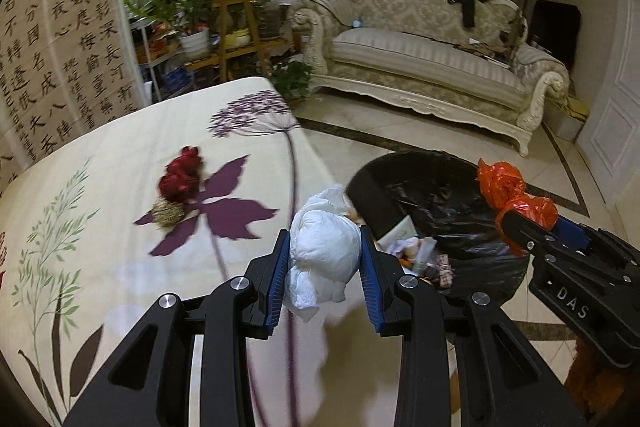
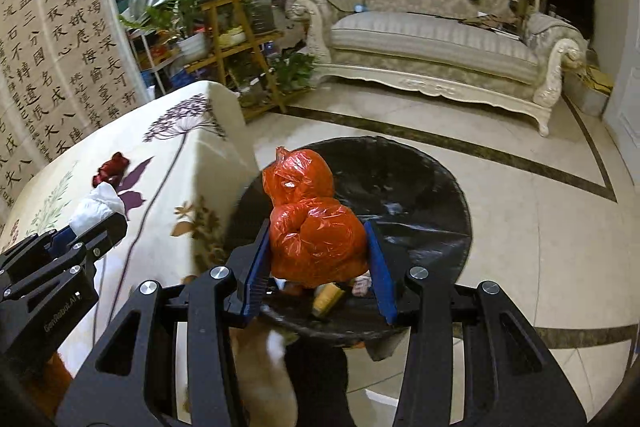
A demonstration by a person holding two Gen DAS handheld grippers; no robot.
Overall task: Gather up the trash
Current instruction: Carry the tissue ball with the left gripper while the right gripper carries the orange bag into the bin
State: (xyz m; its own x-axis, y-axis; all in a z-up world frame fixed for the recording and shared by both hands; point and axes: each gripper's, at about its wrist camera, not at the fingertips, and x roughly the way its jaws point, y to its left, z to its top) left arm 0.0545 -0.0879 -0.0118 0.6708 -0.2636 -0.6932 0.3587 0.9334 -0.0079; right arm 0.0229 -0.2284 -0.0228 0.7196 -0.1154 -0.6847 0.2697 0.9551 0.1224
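My left gripper [image 1: 325, 261] is shut on a crumpled white plastic bag [image 1: 324, 247], held over the edge of the flower-print table [image 1: 100, 219], just left of the black-lined trash bin [image 1: 404, 183]. My right gripper [image 2: 318, 259] is shut on a knotted orange plastic bag [image 2: 312, 223], held above the near rim of the trash bin [image 2: 400, 179]. The orange bag [image 1: 512, 195] in the right gripper [image 1: 520, 223] also shows in the left wrist view; the left gripper [image 2: 100, 223] with the white bag [image 2: 98, 207] shows in the right wrist view. A red wad [image 1: 180, 175] and a straw-coloured ball [image 1: 168, 213] lie on the table.
The bin holds several scraps of packaging [image 1: 416, 251]. Beyond it lies open tiled floor [image 2: 520, 211], then a cream sofa [image 1: 432, 59] along the far wall. Potted plants on wooden shelves [image 1: 228, 35] stand behind the table, and a calligraphy screen [image 1: 52, 47] runs along its left.
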